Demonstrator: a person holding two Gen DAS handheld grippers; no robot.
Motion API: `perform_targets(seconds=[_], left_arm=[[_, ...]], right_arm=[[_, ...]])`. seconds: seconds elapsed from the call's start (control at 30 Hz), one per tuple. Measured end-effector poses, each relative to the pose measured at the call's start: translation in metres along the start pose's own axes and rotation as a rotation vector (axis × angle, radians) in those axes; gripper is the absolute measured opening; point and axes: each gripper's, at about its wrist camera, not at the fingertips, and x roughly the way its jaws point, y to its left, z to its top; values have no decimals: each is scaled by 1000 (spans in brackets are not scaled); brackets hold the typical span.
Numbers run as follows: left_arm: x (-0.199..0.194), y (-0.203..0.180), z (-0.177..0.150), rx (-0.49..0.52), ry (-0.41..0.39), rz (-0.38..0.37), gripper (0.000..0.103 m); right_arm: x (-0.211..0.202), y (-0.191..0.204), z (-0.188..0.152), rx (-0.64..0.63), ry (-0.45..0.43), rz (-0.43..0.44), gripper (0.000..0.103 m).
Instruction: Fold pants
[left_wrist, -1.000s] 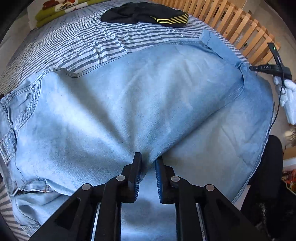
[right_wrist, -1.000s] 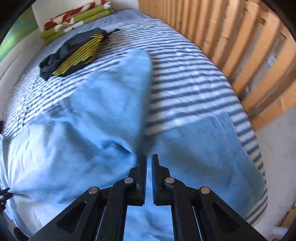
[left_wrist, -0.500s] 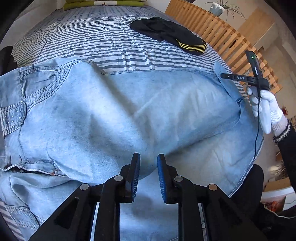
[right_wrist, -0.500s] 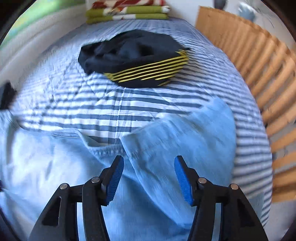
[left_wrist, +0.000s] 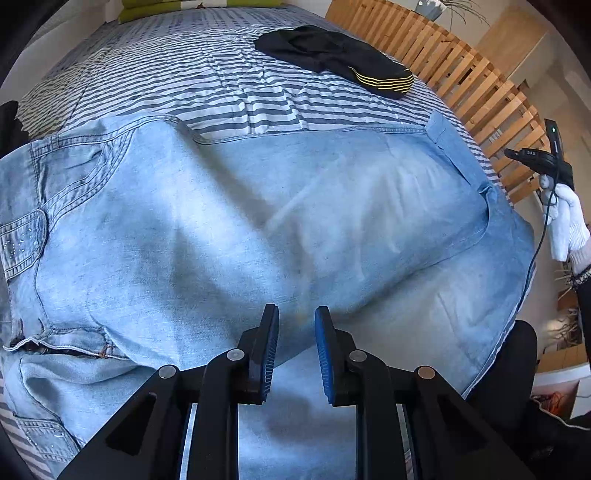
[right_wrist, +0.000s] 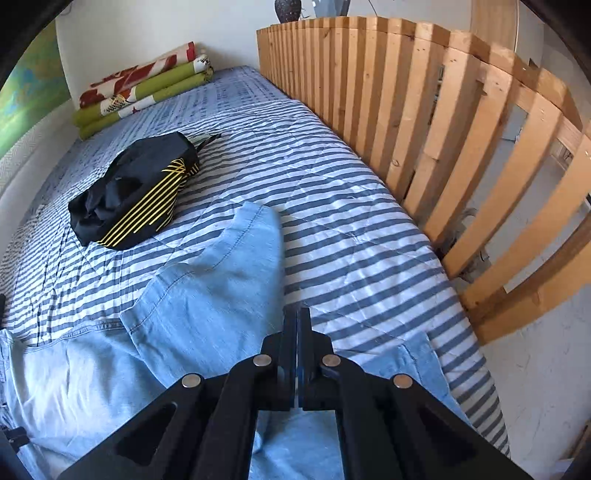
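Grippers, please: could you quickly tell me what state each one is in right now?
Left gripper: open, holding nothing, above the jeans.
Right gripper: shut; whether it pinches denim cannot be told.

Pale, faded light-blue denim pants (left_wrist: 258, 229); bedcover (right_wrist: 351, 236) in blue-grey and white stripes; black garment (right_wrist: 136, 192) with thin yellow stripes; folded blankets (right_wrist: 144, 92) in lime green, red and white; light orange-brown wooden slats (right_wrist: 443, 147); white glove (left_wrist: 567, 225).
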Motion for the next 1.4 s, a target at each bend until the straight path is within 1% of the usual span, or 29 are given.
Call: perform_targets(seconds=[0.03,0.07,0.1,0.17,0.23,0.33,0.37,0.4,0.47,0.5,0.53,0.57,0.6,0.63,0.67,0.7,0.8,0.83,0.87,0.9,0.97,1.03,1.07,1.1,1.23,1.33,1.37,1.4], left_arm=[[3,-2,1,-1,3,-4,22],[6,-4,2,-3,6,-5,22],[7,-6,3,-4,7,-7,21],[12,-9,6,-7,7,-9,22],[10,-10,5,-7,6,-4,22],[5,-7,3,-20,2,10,22],[3,-5,4,-22,0,18,22],[-1,-2,4,-27,-5,26,22],[-9,7,3,-51,-16,37,23],[-12,11,3,-62,-21,41,24],[-15,14,2,-68,-24,48,24],[-18,18,2,-72,-25,53,24],[-20,20,2,-75,-26,58,24],[-21,22,1,-76,-27,64,24],[-22,24,1,-77,-28,72,24],[-23,26,1,-80,-30,77,24],[-24,29,2,-89,-36,74,24],[-23,28,2,-90,-37,72,24],[-23,27,1,-90,-38,71,24],[-22,27,2,-91,-39,70,24],[-18,25,3,-99,-40,62,24],[-16,22,5,-106,-43,54,24],[-16,20,4,-109,-44,49,24],[-15,19,4,-108,-41,44,24],[-17,15,2,-98,-38,60,24],[-20,18,-1,-106,-37,70,24],[-22,20,-1,-110,-37,76,24],[-24,23,-1,-114,-38,79,24]], right_arm=[[1,3,-2,-22,21,17,5],[5,10,-4,-51,51,49,9],[10,20,-6,-75,73,80,21],[23,48,-6,-118,106,144,37],[38,80,-6,-176,141,202,38],[60,128,-7,-269,176,216,39],[68,141,-8,-296,193,222,41],[76,153,-9,-324,201,214,42],[88,167,-11,-372,195,142,42],[94,168,-12,-375,198,119,42],[100,164,-11,-363,210,117,42],[103,160,-11,-343,220,128,39],[102,153,-10,-318,219,148,30],[99,145,-9,-299,212,150,20],[95,136,-8,-287,199,123,1],[88,123,-7,-269,179,95,0],[61,70,-1,-146,126,101,0],[50,53,-1,-113,99,94,0],[40,42,-1,-107,74,93,0],[33,36,-2,-110,60,97,0],[30,41,-5,-138,81,155,4],[35,62,-11,-193,129,220,19],[39,74,-13,-222,139,235,39],[45,88,-16,-250,145,242,49],[72,139,-23,-334,176,233,49],[92,157,-25,-368,191,170,49],[98,158,-26,-372,203,156,47],[100,155,-25,-368,206,160,40]])
